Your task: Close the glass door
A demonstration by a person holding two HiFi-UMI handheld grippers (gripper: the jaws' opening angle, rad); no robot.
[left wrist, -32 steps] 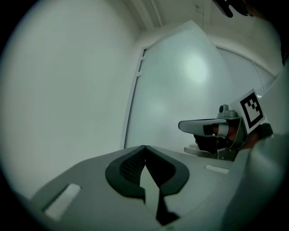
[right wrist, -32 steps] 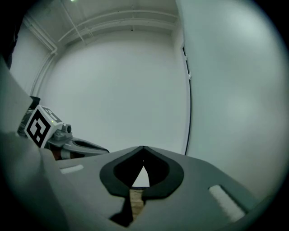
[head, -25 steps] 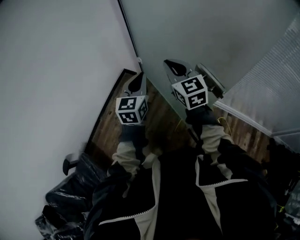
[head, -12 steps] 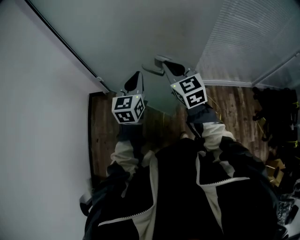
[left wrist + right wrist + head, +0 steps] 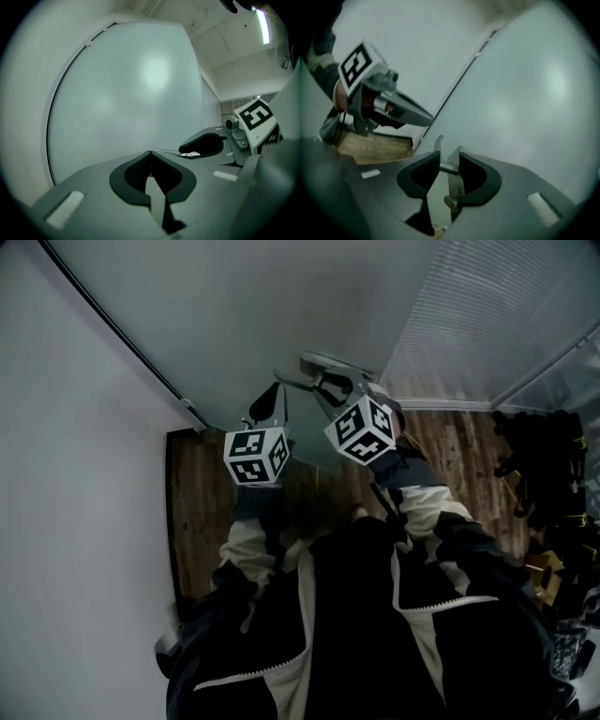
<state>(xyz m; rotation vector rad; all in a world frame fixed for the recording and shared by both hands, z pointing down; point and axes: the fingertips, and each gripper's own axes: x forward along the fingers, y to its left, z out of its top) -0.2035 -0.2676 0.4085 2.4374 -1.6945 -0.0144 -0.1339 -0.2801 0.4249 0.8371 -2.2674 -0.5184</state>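
The frosted glass door (image 5: 281, 306) fills the top of the head view, and its dark edge strip (image 5: 122, 334) runs against the white wall. A metal lever handle (image 5: 309, 364) sticks out of the door. My right gripper (image 5: 326, 385) is at that handle. In the right gripper view the handle (image 5: 446, 168) lies between the jaws of the right gripper (image 5: 449, 155), which are opening and show gaps at the pads. My left gripper (image 5: 273, 399) points at the bare glass (image 5: 131, 93) left of the handle. The left gripper (image 5: 150, 153) is shut and holds nothing.
A white wall (image 5: 75, 521) stands close on the left. Wooden floor (image 5: 202, 512) shows below the door. A ribbed translucent panel (image 5: 487, 324) adjoins the door at right, with dark bags and gear (image 5: 553, 484) on the floor there. The person's dark jacket fills the lower view.
The door's edge has swung in toward the wall. Both grippers went with it. The right gripper has tipped down and rolled at the handle, and its jaws have parted.
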